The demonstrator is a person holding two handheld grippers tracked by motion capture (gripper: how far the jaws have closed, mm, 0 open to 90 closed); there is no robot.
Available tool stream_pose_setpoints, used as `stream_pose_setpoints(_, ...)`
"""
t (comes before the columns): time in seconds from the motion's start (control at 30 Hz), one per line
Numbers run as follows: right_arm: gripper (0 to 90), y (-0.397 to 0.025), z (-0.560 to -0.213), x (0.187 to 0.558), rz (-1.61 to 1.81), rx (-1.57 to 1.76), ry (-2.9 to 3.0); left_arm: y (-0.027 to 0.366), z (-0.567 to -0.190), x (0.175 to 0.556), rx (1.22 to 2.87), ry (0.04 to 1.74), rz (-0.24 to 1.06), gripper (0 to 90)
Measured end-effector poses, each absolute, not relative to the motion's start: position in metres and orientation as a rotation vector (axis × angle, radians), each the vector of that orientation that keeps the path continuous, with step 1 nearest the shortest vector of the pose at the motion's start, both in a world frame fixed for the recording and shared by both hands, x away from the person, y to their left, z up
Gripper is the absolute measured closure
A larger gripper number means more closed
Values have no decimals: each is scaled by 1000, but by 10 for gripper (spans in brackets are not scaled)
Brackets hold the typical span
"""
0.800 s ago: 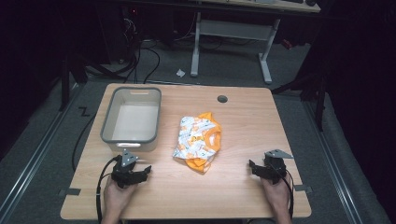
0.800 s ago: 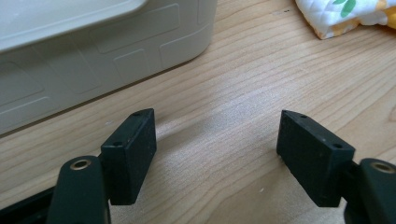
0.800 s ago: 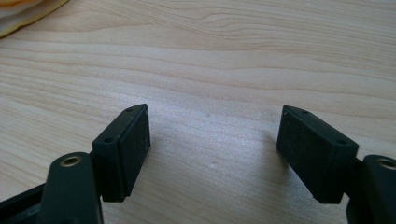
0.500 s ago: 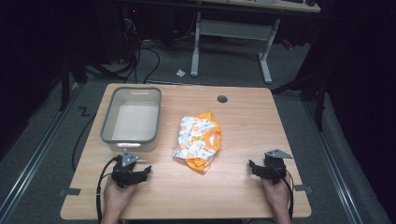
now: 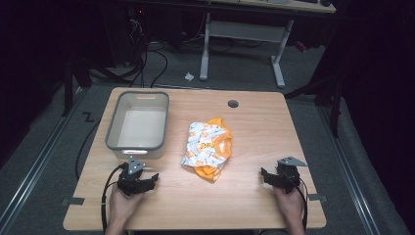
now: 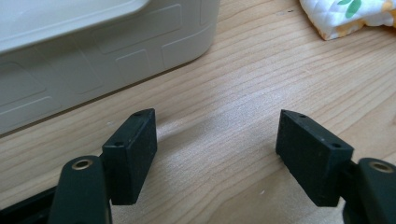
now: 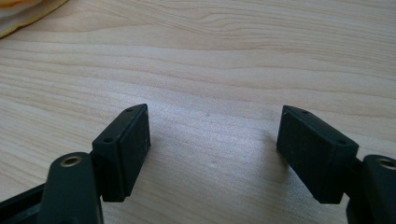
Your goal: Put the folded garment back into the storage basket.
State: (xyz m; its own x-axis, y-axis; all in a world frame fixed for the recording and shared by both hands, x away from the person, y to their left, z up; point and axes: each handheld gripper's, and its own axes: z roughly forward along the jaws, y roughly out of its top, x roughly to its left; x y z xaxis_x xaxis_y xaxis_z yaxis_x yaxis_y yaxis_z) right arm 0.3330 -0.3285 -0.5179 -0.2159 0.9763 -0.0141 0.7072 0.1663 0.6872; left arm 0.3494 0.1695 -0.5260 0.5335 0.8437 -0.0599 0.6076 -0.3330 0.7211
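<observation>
Left hand-held gripper rested on the tabletop, jaws spread wide, nothing between them, just near the grey bin's near wall. Right hand-held gripper likewise released and empty, well apart from the bin, beyond the cloth. Crumpled orange-and-white cloth lay beside the bin, not touching it.

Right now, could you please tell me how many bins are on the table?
1. The grey bin sits at the table's far left, beside the bunched orange-and-white cloth; nothing hides another.
</observation>
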Motion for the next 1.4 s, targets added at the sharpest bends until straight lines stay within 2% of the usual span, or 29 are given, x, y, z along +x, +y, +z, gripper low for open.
stream_pose_setpoints(0.2,261,-329,-518,333,779,1588,1991,162,-524,346,2046,1129,394,359)
stream_pose_setpoints(0.67,262,-328,-518,333,777,1588,1989,123,-502,354,2008,1077,292,343)
stream_pose_setpoints(1.4,262,-328,-518,333,778,1589,1986,68,-479,385,2025,1052,379,401)
